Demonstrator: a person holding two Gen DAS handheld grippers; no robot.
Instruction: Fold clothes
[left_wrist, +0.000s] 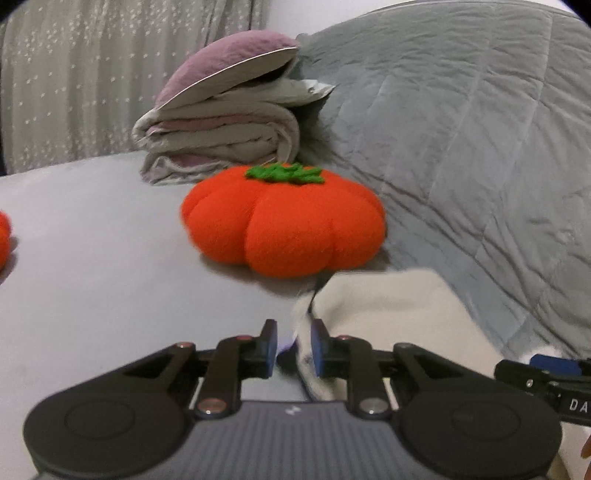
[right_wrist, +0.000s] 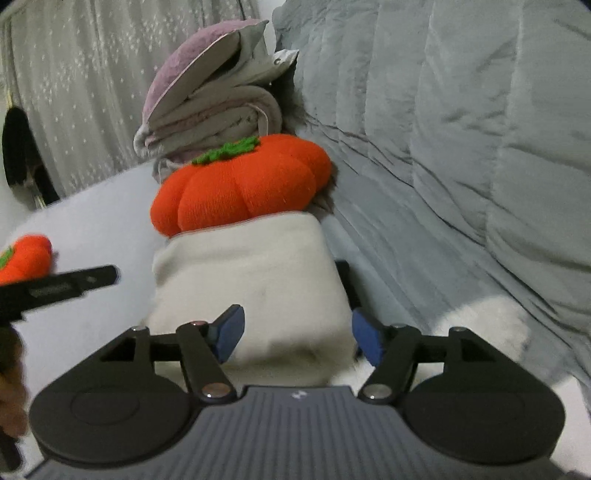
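The left gripper (left_wrist: 293, 345) is sitting with its jaws parted by a narrow gap. The folded edge of the cream garment (left_wrist: 399, 314) is lying in that gap, beside the right blue pad (left_wrist: 318, 347); whether that pad is pressing on the cloth cannot be told, and the left pad is standing clear of it. The rest of the garment is spreading out to the right of these jaws.

The right gripper (right_wrist: 297, 336) is standing with its jaws wide apart. The cream garment (right_wrist: 251, 280) is lying between and ahead of them as a thick folded block, and neither pad is touching it.

The garment is appearing cream-white, soft and matte, with a rounded near fold and a straight far edge. It is resting on the pale grey sheet (left_wrist: 92, 240).

Count:
- One cream garment.
- Two orange pumpkin cushions: the large cushion (left_wrist: 284, 221) is lying ahead of both pairs of jaws, just beyond the garment; the second cushion (right_wrist: 26, 254) is showing at the far left.
- One stack of folded bedding (left_wrist: 221, 147), behind the large cushion.
- One purple pillow (left_wrist: 229, 62), on top of that stack.
- One grey quilt (left_wrist: 461, 129), to the right of the jaws.
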